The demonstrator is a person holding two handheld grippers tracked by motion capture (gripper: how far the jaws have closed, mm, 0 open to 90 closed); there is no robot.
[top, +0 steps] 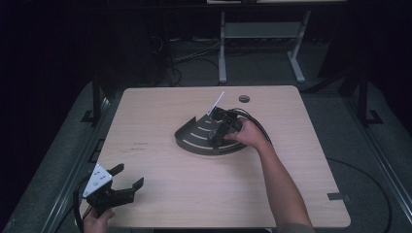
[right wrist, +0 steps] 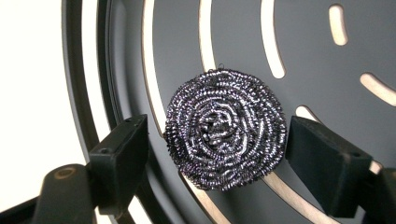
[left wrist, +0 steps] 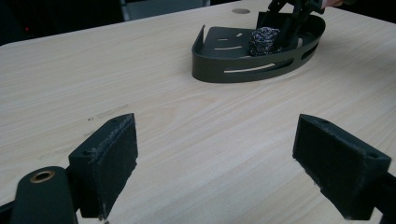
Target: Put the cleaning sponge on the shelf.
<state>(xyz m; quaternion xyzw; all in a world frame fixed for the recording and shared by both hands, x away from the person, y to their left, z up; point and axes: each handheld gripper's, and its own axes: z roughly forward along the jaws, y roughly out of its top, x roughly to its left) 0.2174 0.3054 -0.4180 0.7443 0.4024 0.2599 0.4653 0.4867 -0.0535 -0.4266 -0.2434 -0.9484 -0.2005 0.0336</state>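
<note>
A dark, fan-shaped slotted tray [top: 194,143] lies mid-table. Inside it rests a round steel-wool scrubber [right wrist: 225,128], also visible in the left gripper view [left wrist: 264,41] within the tray [left wrist: 243,74]. My right gripper [top: 221,127] points down into the tray and is open. In its own view the right gripper [right wrist: 217,154] has one jaw on each side of the scrubber, with a small gap at the left jaw and the right jaw almost touching. My left gripper [top: 130,174] hovers open and empty near the table's front left corner, its jaws [left wrist: 215,154] wide apart.
The wooden table [top: 160,194] has a round cable hole [top: 244,99] at its far edge, behind the tray. Beyond the table, a white desk frame [top: 222,48] and cables stand on the dark floor. The person's right forearm [top: 284,184] crosses the table's right half.
</note>
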